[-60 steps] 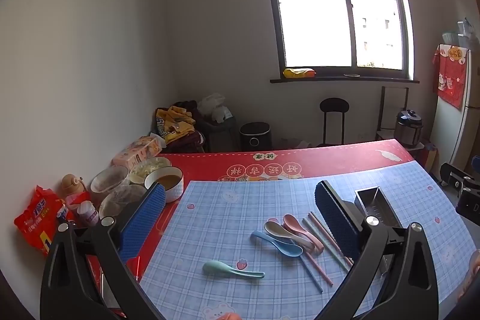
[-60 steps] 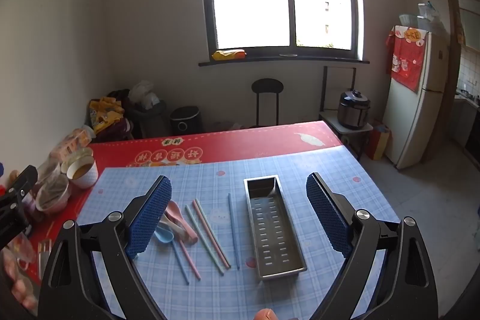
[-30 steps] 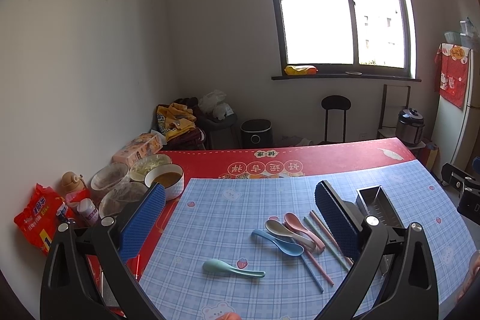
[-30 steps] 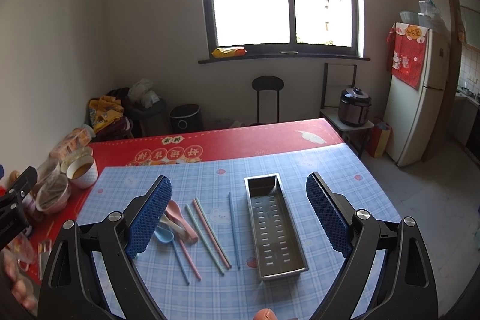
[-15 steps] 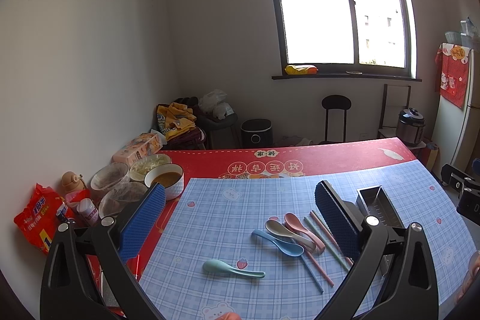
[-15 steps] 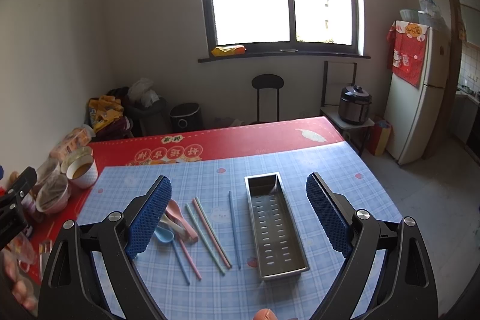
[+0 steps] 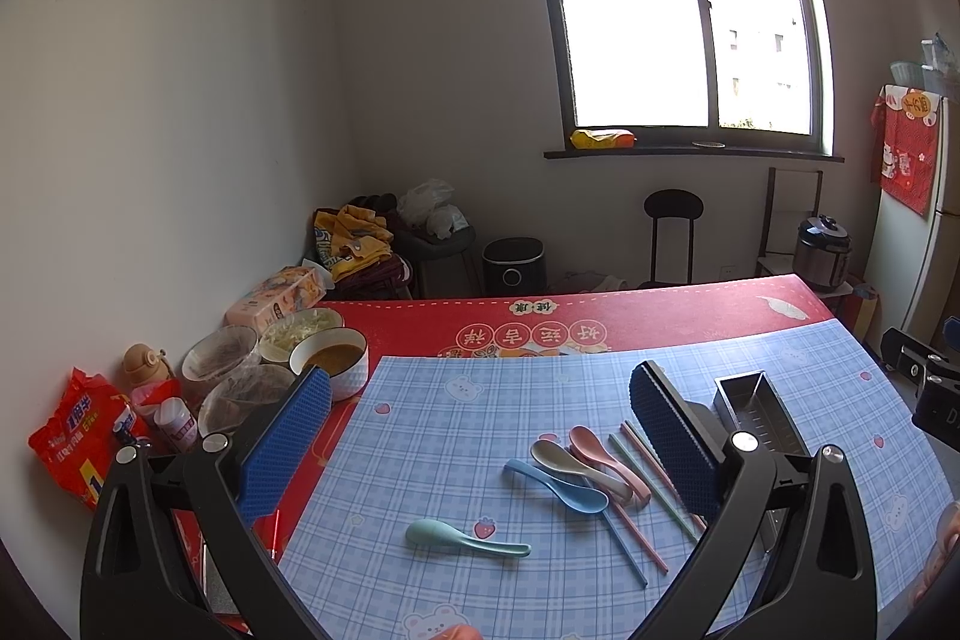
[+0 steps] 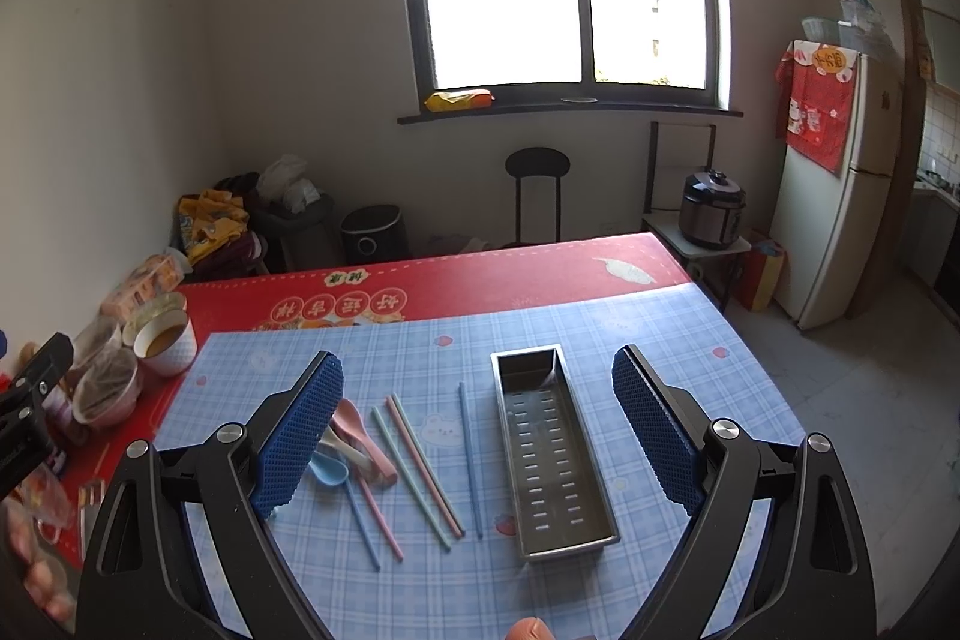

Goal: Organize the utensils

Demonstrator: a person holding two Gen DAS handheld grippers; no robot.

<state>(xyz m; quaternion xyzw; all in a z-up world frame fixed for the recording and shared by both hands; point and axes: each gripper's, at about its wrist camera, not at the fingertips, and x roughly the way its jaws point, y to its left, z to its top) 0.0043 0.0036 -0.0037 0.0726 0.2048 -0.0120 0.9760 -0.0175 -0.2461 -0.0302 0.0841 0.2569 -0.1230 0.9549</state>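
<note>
Steel and perforated, the utensil tray point(image 8: 549, 445) lies lengthwise toward the right edge of the blue checked mat point(image 8: 660, 340), with loose chopsticks point(image 8: 420, 460) just beside it on its left and a cluster of pastel spoons point(image 7: 579, 466) further left. A green spoon point(image 7: 465, 538) lies alone nearer the mat's near edge, well apart from the cluster. Both the left gripper point(image 7: 480, 439) and the right gripper point(image 8: 477, 427) hang above the mat with jaws spread wide, holding nothing.
</note>
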